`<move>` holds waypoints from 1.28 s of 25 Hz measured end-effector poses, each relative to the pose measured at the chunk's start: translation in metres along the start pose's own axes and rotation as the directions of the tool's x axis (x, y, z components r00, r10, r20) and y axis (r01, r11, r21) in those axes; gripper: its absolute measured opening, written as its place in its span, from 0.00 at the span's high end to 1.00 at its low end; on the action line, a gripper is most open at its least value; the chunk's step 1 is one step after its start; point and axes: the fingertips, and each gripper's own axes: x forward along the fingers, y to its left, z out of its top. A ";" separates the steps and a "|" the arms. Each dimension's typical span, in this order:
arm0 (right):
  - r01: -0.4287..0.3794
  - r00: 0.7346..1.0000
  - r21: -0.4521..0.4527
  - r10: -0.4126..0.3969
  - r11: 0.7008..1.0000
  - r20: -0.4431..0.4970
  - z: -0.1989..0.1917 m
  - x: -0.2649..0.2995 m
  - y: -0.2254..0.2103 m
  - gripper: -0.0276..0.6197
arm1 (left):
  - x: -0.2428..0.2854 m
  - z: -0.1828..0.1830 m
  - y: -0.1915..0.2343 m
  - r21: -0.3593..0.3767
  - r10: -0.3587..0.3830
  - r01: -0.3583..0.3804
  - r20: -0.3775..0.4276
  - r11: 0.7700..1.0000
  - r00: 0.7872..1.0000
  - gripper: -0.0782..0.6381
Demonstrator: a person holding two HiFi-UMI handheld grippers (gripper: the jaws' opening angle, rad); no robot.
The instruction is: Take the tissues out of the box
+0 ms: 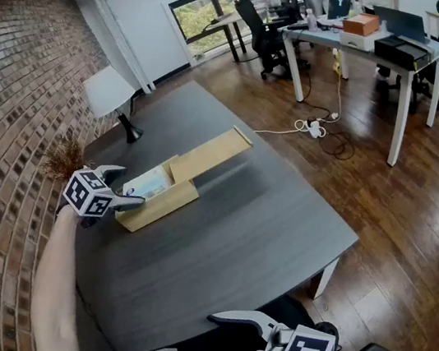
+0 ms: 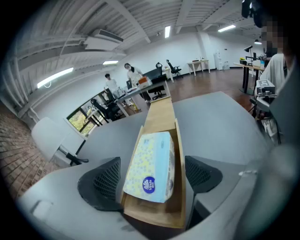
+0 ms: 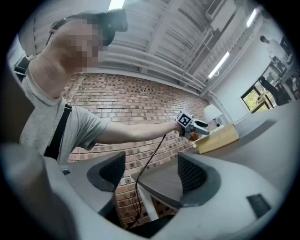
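Observation:
A long wooden box (image 1: pixel 166 202) lies on the dark table (image 1: pixel 262 219), its sliding lid (image 1: pixel 213 154) pushed out toward the far end. Inside lies a pale blue and yellow tissue pack (image 2: pixel 151 164). My left gripper (image 2: pixel 150 180) is open and straddles the box's near end (image 2: pixel 157 216), one finger outside each wall, with the pack between and a little ahead of them. In the head view the left gripper (image 1: pixel 124 188) sits at the table's left side. My right gripper (image 1: pixel 212 343) hangs open and empty off the table's near edge; its own view shows the box (image 3: pixel 219 137) far off.
A white desk lamp (image 1: pixel 108 92) and a dried brown plant (image 1: pixel 64 159) stand by the brick wall at the table's left. Office desks (image 1: pixel 366 45), chairs and a floor cable (image 1: pixel 315 130) lie beyond the table. Two people stand far back in the left gripper view.

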 end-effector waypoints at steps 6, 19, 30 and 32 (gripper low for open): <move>0.007 1.000 0.025 -0.008 1.000 0.013 0.001 -0.003 -0.008 0.40 | 0.008 -0.008 0.020 -0.024 -0.024 0.023 -0.050 0.999 0.998 0.26; 0.016 1.000 0.052 -0.018 0.999 0.025 0.005 -0.007 -0.018 0.45 | 0.034 -0.015 0.002 0.082 -0.147 0.164 -0.175 0.983 0.974 0.41; 0.032 0.999 0.031 -0.033 0.999 0.039 0.006 -0.008 -0.017 0.45 | -0.055 0.049 0.021 -0.030 0.068 -0.062 0.269 0.998 0.961 0.43; 0.034 0.998 0.027 -0.035 0.999 0.042 0.007 -0.008 -0.017 0.45 | -0.093 0.067 0.019 -0.142 0.126 -0.067 0.463 0.988 0.877 0.43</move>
